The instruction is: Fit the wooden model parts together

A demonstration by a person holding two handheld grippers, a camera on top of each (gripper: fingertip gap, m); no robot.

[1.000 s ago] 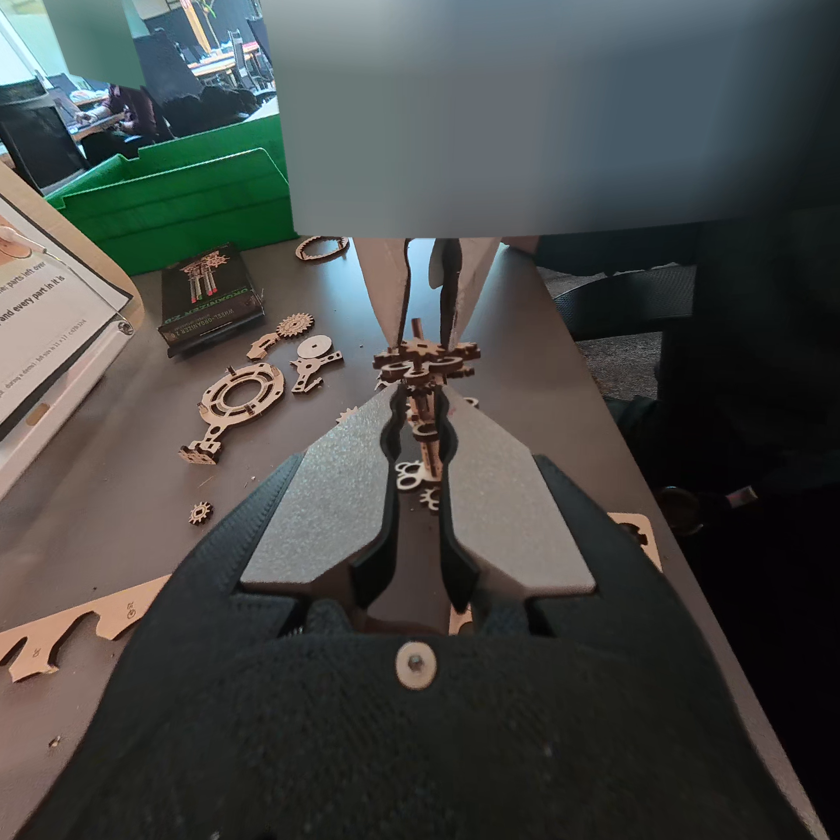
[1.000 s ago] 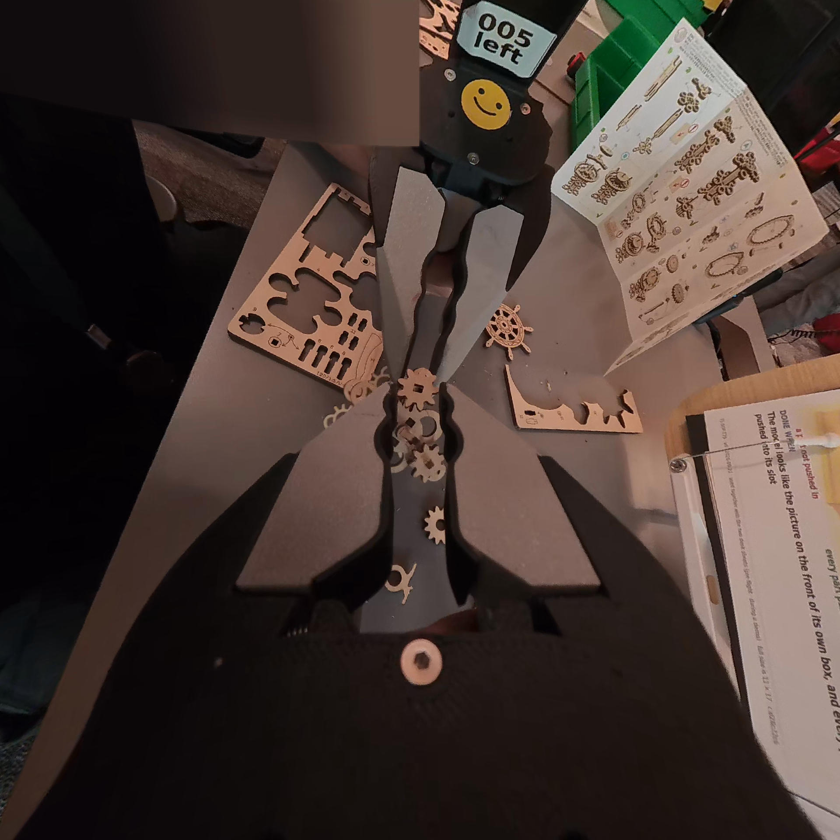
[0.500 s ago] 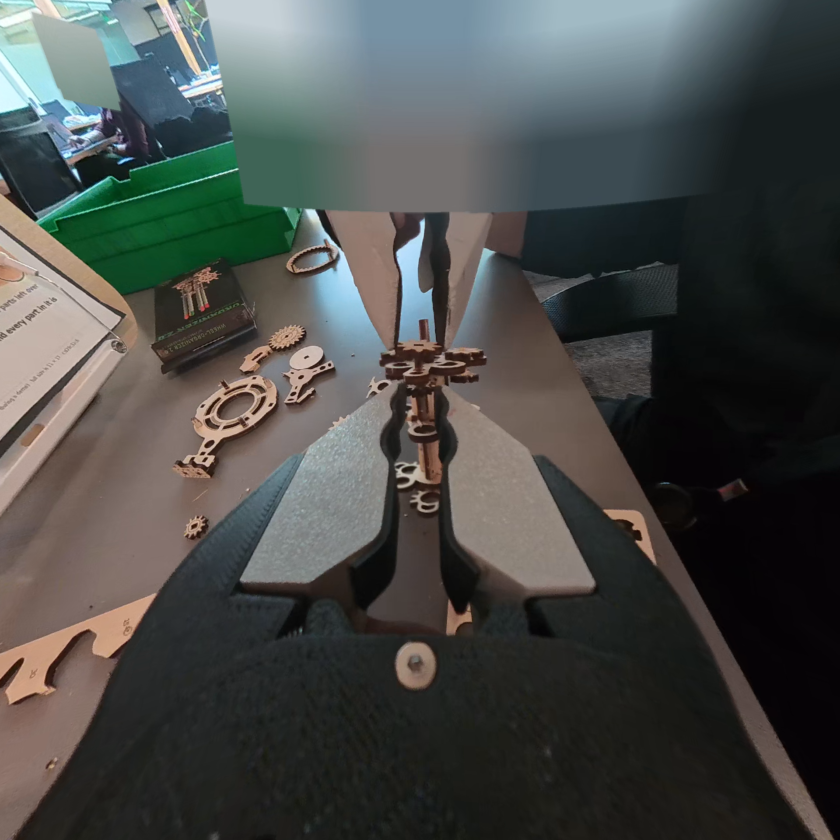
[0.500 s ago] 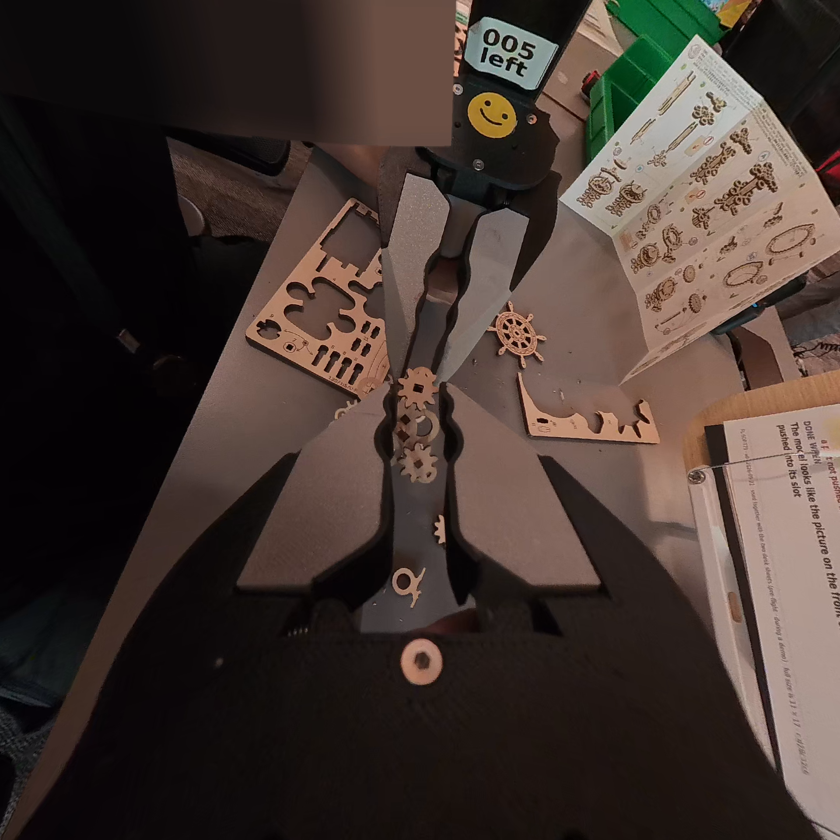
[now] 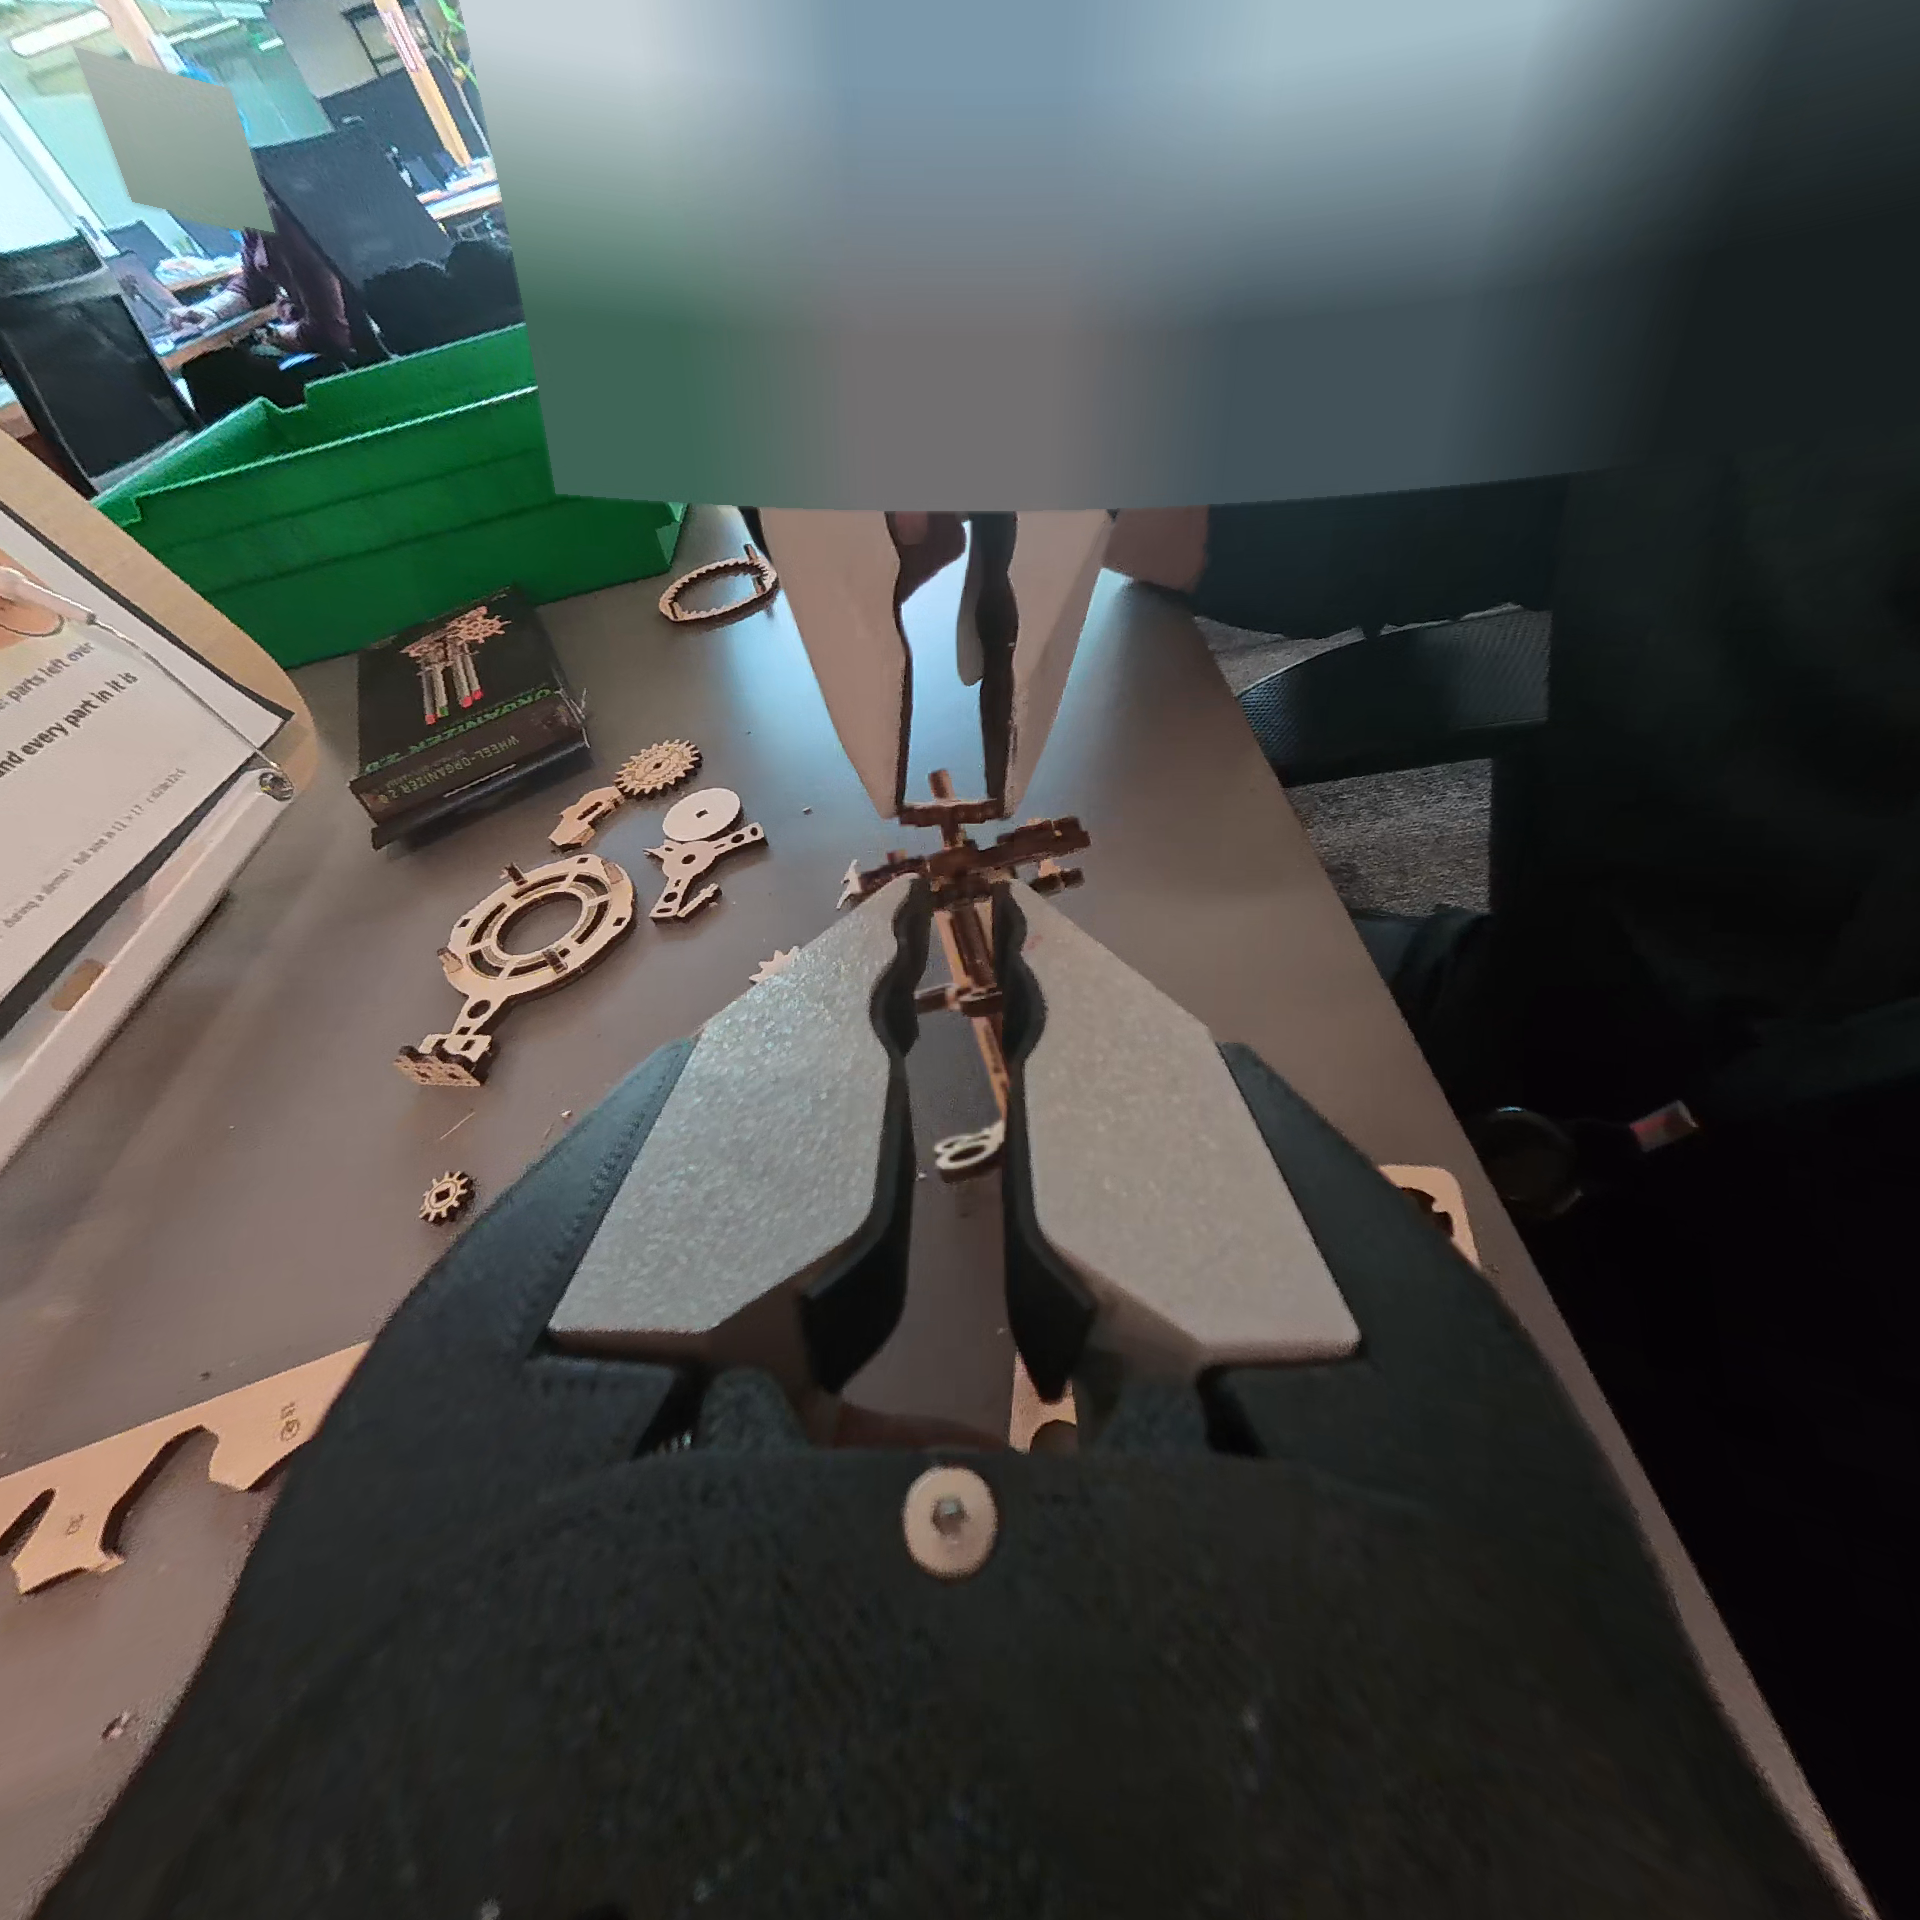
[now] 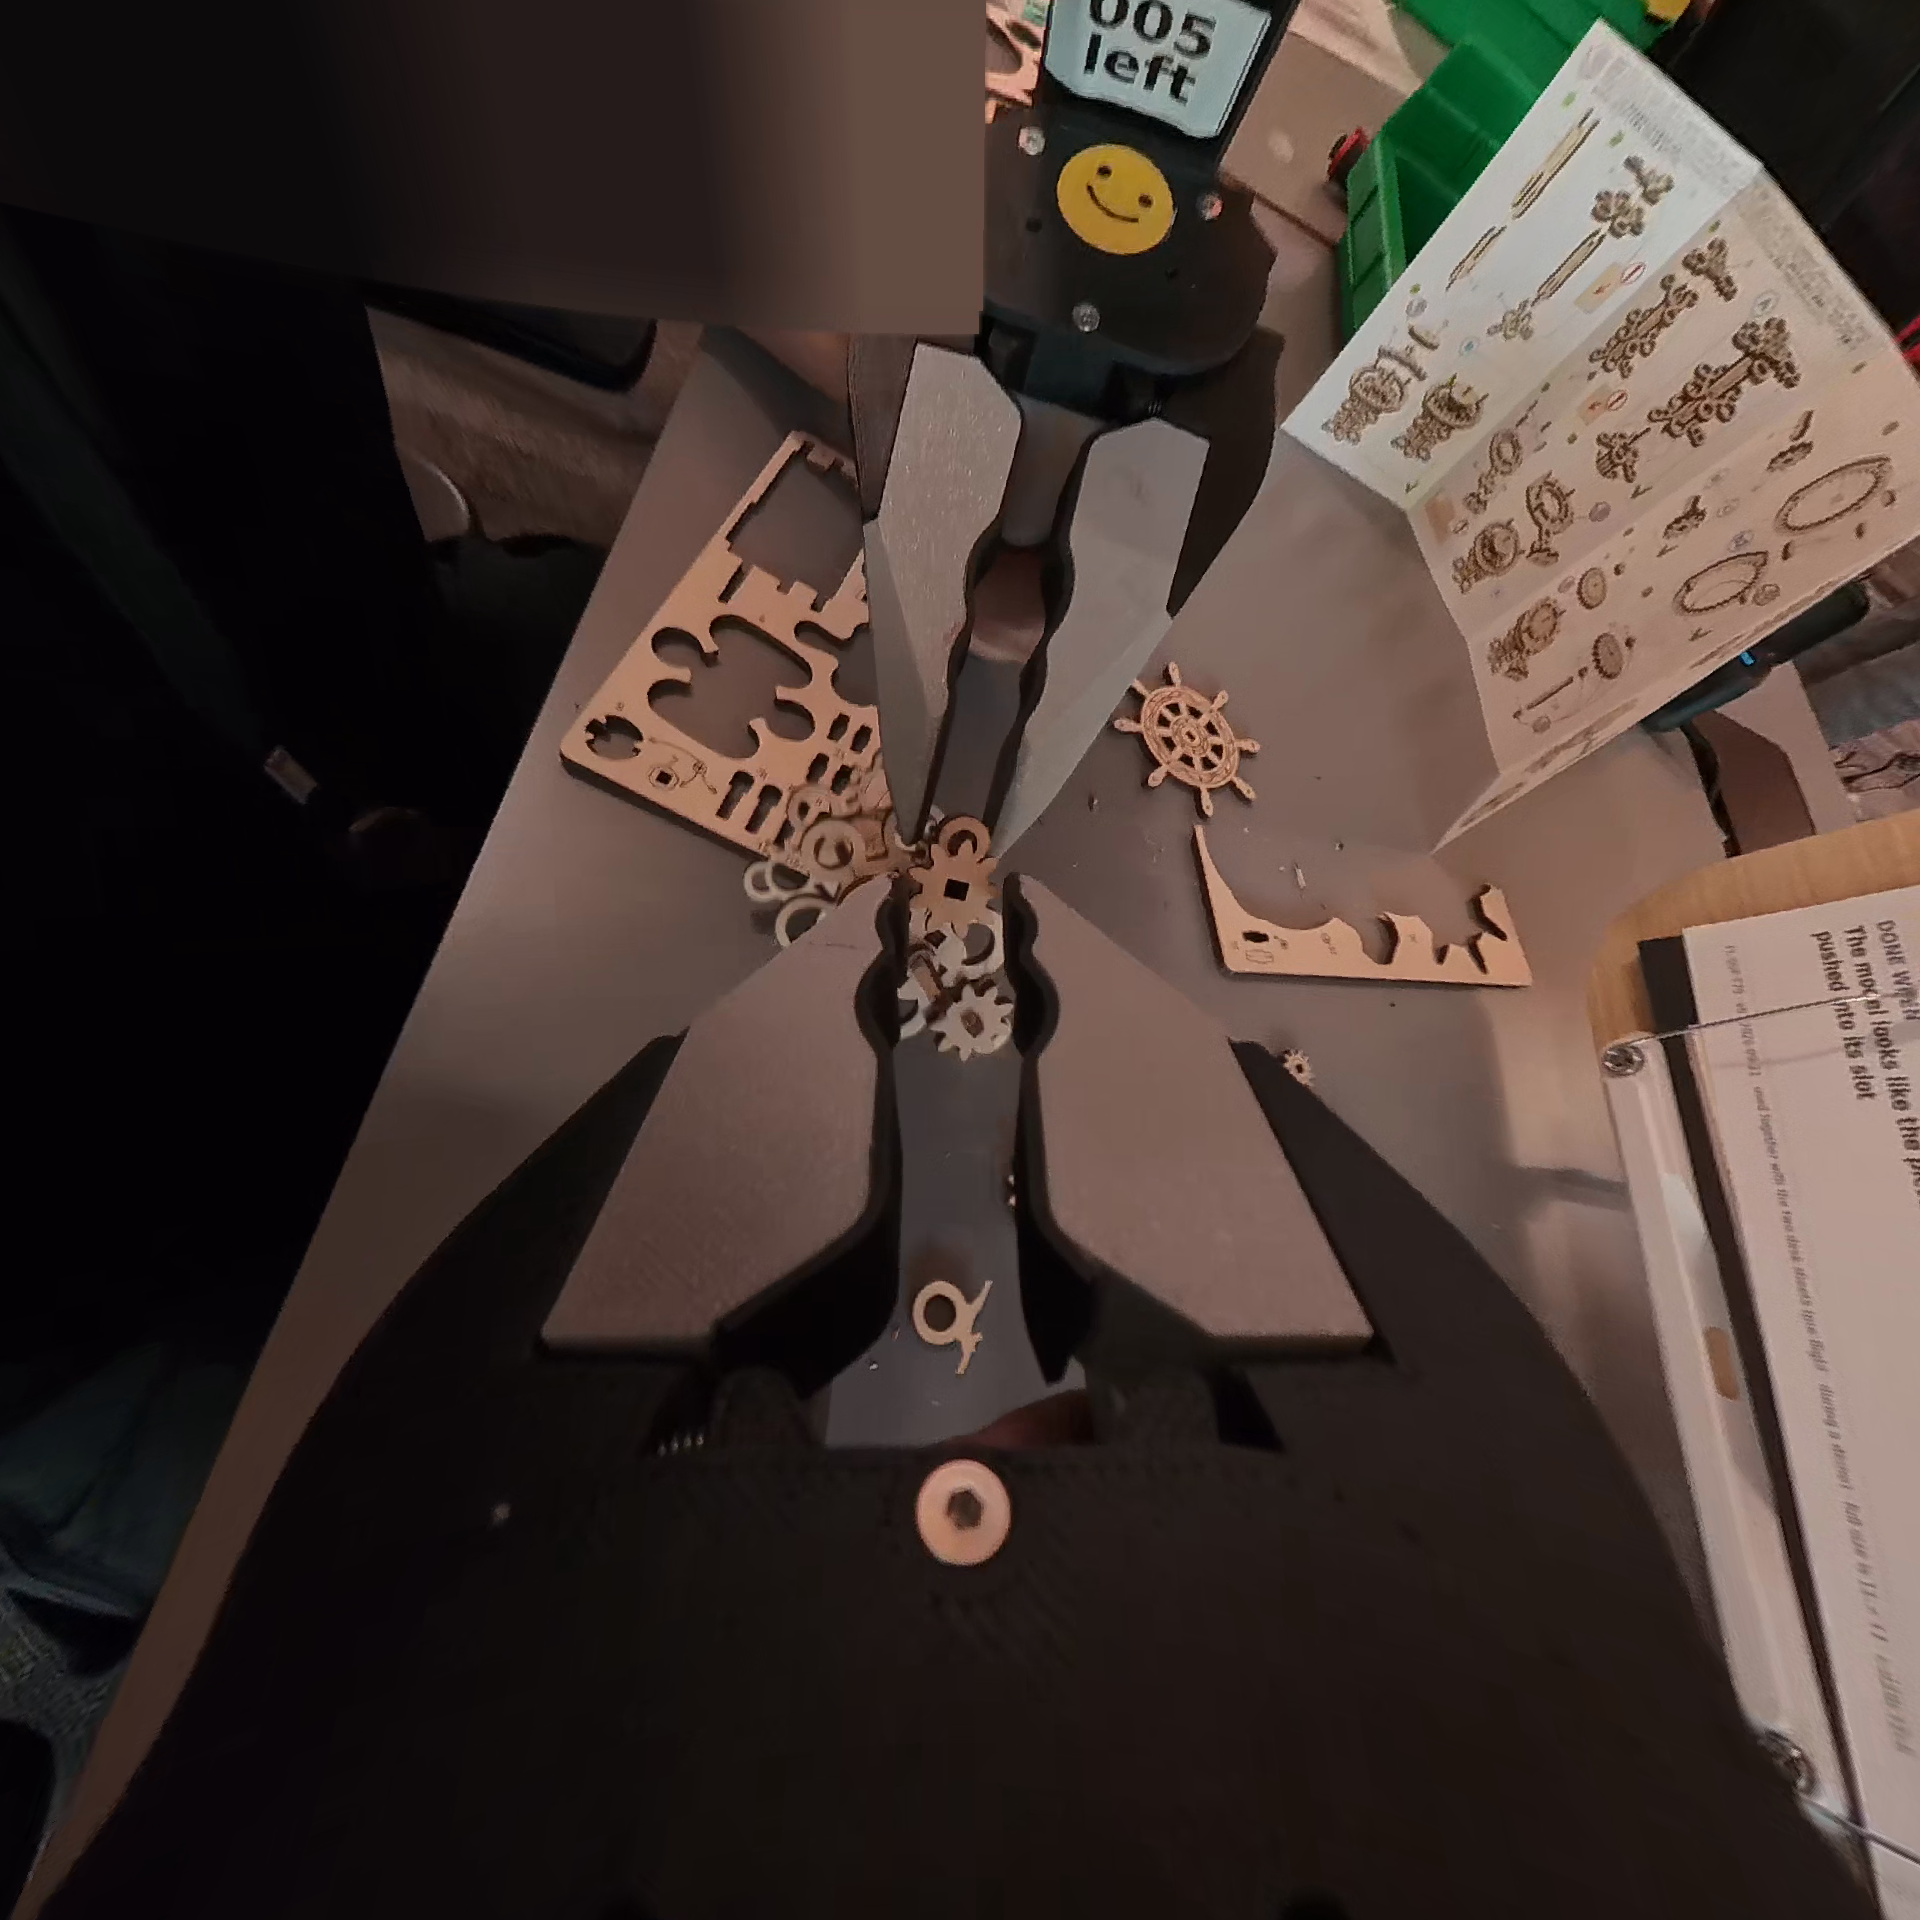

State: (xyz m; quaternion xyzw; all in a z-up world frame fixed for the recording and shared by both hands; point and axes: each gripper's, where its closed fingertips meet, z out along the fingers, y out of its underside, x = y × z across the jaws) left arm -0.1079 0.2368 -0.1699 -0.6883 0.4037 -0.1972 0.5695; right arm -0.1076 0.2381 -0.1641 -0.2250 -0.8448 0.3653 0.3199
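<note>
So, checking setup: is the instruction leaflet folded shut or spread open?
Spread open: the instruction leaflet stands unfolded, its creased panels of diagrams showing.

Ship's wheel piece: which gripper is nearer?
Left, likely. The left gripper runs beside the ship's wheel; the right gripper stops short of it, at the gear assembly.

table [image 5: 260, 1195]: grey, carries everything named here
green bins [image 5: 395, 499]: stacked at the far left of the table
dark box [image 5: 462, 707]: flat, lies just in front of the bins
instruction sheet [image 6: 1621, 436]: folded, stands tilted near more green bins [image 6: 1455, 156]
clipboard [image 5: 94, 769]: wooden, holds a printed page, at the table's left edge
person [image 5: 281, 301]: seated at a desk far behind the bins
chair [image 5: 1403, 686]: black, beyond the table's right edge
</note>
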